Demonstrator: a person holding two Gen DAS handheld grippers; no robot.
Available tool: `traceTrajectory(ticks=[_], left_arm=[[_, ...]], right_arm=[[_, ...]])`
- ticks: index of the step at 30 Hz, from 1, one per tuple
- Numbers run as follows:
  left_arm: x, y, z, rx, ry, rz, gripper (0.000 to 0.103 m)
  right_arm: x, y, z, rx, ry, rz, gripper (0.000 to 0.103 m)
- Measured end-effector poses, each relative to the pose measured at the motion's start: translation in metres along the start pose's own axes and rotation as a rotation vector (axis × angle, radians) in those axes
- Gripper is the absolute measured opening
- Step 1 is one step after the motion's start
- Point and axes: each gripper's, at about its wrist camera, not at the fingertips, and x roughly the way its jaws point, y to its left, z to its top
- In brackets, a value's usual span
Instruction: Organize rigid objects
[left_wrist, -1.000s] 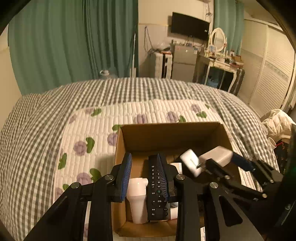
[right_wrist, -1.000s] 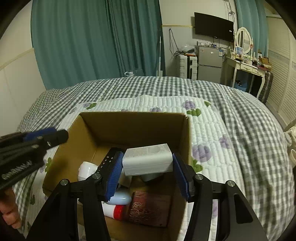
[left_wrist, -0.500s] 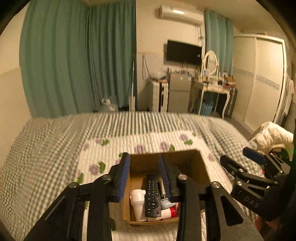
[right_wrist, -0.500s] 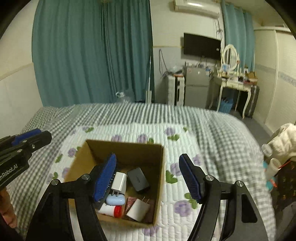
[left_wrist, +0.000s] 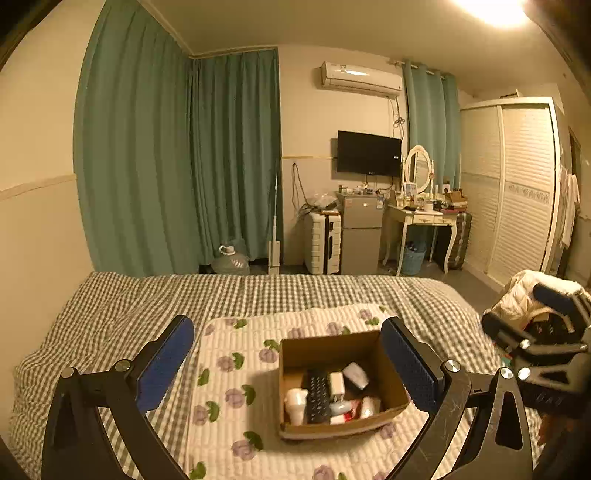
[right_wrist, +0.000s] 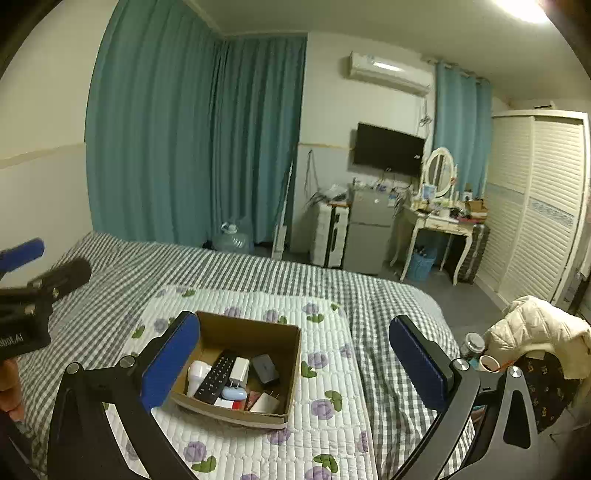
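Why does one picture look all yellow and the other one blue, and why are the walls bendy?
Left wrist view: a warm orange tint, ceiling light glaring top right, cardboard box slightly blurred. Right wrist view: cooler, bluer colours, with the box's contents sharper. In both, the fisheye lens bows the curtains and wardrobe and darkens the corners.

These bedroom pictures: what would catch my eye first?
A cardboard box on the flowered pad of the bed, holding a black remote, white chargers and small bottles. Blue-padded tongs frame it, opening and empty. Behind, teal curtains fill the wall.

Both hand-held grippers (left_wrist: 288, 363) (right_wrist: 295, 363) opening, seemingly empty
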Motion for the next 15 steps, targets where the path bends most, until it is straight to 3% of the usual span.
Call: traceTrajectory(ticks=[7, 15], left_arm=[[-0.003, 0.007, -0.053, -0.04, -0.014, 0.028, 0.103], [0.019, 0.005, -0.103, 0.0, 0.0, 0.102, 0.103]], right_arm=[[-0.017, 0.004, -0.043, 0.028, -0.038, 0.018, 0.103], [0.012, 0.003, -0.096, 0.053, -0.023, 0.04, 0.103]])
